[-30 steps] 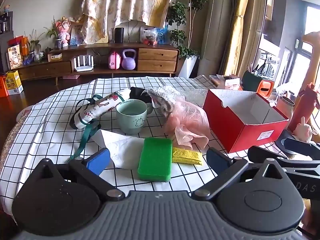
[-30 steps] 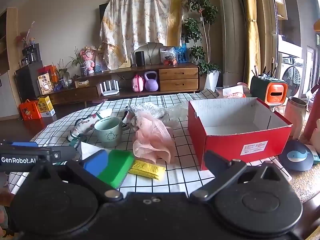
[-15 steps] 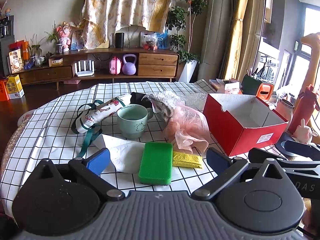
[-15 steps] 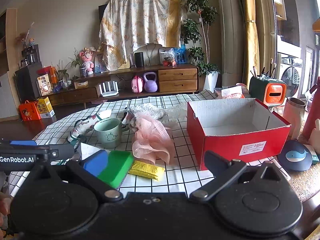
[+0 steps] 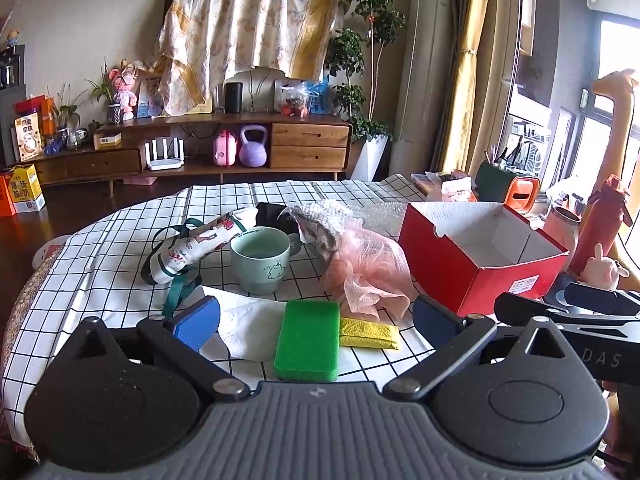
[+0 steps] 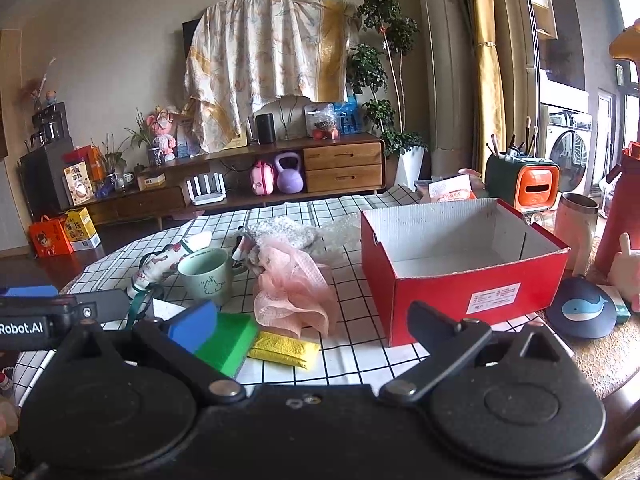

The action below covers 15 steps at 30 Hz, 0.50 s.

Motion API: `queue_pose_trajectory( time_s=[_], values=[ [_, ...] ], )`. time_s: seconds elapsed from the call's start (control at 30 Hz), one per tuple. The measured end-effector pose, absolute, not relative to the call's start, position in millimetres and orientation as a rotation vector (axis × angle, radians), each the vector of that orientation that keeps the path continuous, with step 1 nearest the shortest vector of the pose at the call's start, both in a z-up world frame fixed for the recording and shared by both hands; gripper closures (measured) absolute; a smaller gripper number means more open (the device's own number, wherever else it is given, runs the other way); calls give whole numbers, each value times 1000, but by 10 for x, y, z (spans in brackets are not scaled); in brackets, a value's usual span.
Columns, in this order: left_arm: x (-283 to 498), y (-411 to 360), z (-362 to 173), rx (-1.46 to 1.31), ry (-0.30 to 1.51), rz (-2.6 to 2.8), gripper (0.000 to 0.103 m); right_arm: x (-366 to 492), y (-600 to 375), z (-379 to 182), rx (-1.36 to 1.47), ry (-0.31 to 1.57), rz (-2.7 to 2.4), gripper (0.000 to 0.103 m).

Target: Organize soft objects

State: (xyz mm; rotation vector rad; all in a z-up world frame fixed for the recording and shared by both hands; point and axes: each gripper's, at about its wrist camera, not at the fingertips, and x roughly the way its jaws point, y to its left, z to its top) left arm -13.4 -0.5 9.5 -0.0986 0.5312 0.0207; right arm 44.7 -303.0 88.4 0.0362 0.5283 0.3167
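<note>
A green sponge (image 5: 308,340) lies at the near edge of the checked tablecloth (image 5: 120,240), with a yellow cloth (image 5: 368,333) beside it and a white cloth (image 5: 248,326) to its left. A pink mesh puff (image 5: 368,272) sits behind them, next to an open, empty red box (image 5: 480,264). My left gripper (image 5: 314,318) is open and empty, its fingers either side of the sponge and above it. My right gripper (image 6: 312,320) is open and empty, nearer the red box (image 6: 460,272); the sponge (image 6: 230,342), yellow cloth (image 6: 284,350) and puff (image 6: 292,288) lie before it.
A green mug (image 5: 260,258) and a rolled patterned bag (image 5: 196,246) with green straps stand behind the cloths. A grey knit item and bubble wrap (image 5: 332,216) lie farther back. A red bottle (image 5: 604,224), metal cup (image 6: 576,224) and whale pad (image 6: 582,308) stand right of the box.
Both grippers have drawn back and risen slightly; the table objects sit a little lower and farther in view. Nothing was taken hold of.
</note>
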Motion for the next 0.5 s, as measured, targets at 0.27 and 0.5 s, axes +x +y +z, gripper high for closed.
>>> queue_pose_trajectory(
  time_s=[0.27, 0.5],
  values=[
    [-143, -19, 111, -107, 530, 12, 0, 430, -3023, 900, 41, 525, 334, 1],
    [-144, -27, 119, -109, 532, 6, 0, 429, -3024, 901, 49, 533, 336, 1]
  ],
)
